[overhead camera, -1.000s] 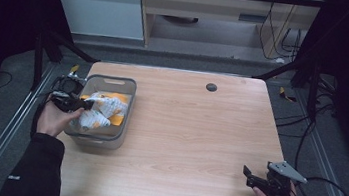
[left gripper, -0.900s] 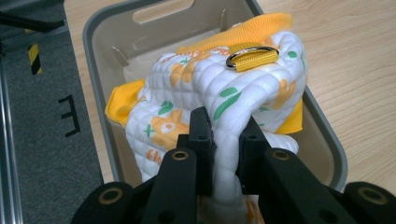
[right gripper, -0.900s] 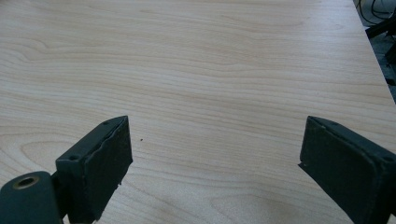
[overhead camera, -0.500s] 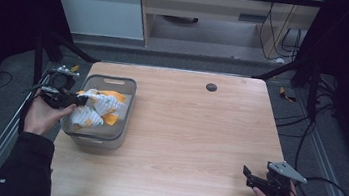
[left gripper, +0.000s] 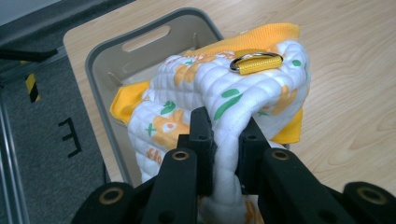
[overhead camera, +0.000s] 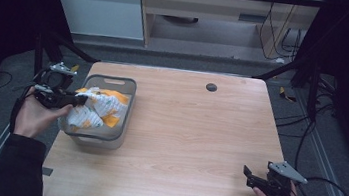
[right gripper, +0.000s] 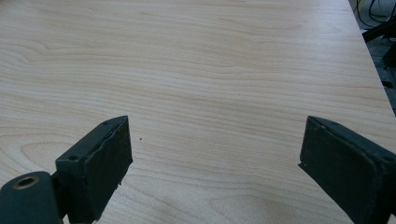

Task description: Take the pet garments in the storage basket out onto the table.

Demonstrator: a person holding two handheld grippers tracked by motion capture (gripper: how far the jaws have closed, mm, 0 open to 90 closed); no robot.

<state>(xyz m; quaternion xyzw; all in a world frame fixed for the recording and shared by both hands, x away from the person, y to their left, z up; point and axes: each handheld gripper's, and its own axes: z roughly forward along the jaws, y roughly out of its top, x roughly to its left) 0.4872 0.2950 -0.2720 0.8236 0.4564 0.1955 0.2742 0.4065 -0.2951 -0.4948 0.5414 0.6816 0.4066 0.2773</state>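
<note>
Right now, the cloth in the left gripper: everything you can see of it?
The cloth is white, quilted and soft-looking, printed with orange and green shapes, backed or paired with orange fabric. A metal ring on an orange strap sits on top. The left gripper pinches a fold; the rest drapes crumpled over the grey bin at the table's left.

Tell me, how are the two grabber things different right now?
The left gripper is shut on the white-and-orange padded cloth over the grey bin; the right gripper is wide open and holds nothing. The left is by the table's left edge, the right at its near right corner. Both have black jaws.
</note>
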